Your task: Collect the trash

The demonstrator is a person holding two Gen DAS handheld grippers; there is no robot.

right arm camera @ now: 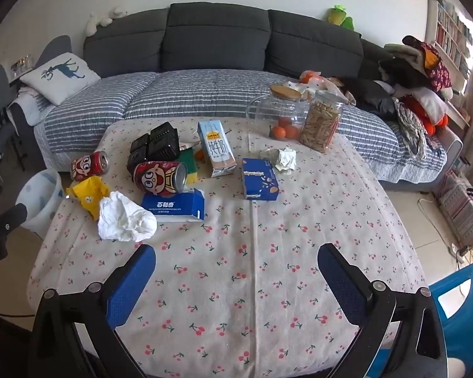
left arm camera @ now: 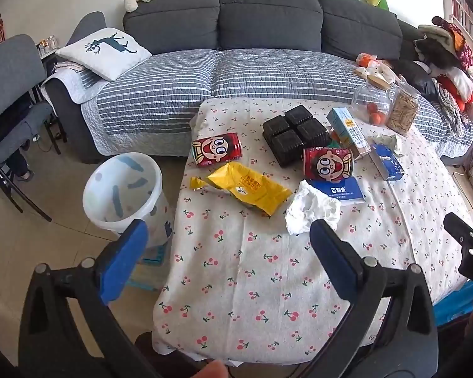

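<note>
from the left wrist camera: left gripper [left arm camera: 228, 239] spread wide with nothing between the blue pads [left arm camera: 123, 258], hanging over the near left corner of a table [left arm camera: 268, 299] dressed in cherry-print cloth. beside that corner, on the floor, a white bin [left arm camera: 123, 189] with blue marks, mouth open upward. on the cloth, a crumpled white tissue [left arm camera: 312, 209] nearest, just beyond the right pad; a yellow snack wrapper [left arm camera: 249, 189] to its left; a red cartoon can [left arm camera: 216, 149] on its side behind the wrapper; a second red can [left arm camera: 327, 162] lying on a flat blue biscuit box [left arm camera: 343, 192]. behind these, a black plastic tray [left arm camera: 294, 134], a milk carton [left arm camera: 348, 129], a smaller blue box [left arm camera: 387, 162], a pale paper ball [left arm camera: 387, 141], then a glass jar with oranges [left arm camera: 372, 104] and a jar of sticks [left arm camera: 403, 110]. grey sofa [left arm camera: 268, 25] beyond. from the right wrist camera: right gripper [right arm camera: 236, 263] likewise wide apart and empty, blue pads [right arm camera: 129, 286] over bare cloth near the front edge of the table [right arm camera: 252, 283]. tissue [right arm camera: 124, 217] ahead to the left, touching the yellow wrapper [right arm camera: 88, 193]; can [right arm camera: 161, 176] resting on the blue biscuit box [right arm camera: 173, 206]; other can [right arm camera: 90, 165] farther left; milk carton [right arm camera: 216, 148] upright behind; smaller blue box [right arm camera: 258, 178] mid-table with the paper ball [right arm camera: 283, 159] just behind it. bin [right arm camera: 39, 201] at the left, below the table edge.
</note>
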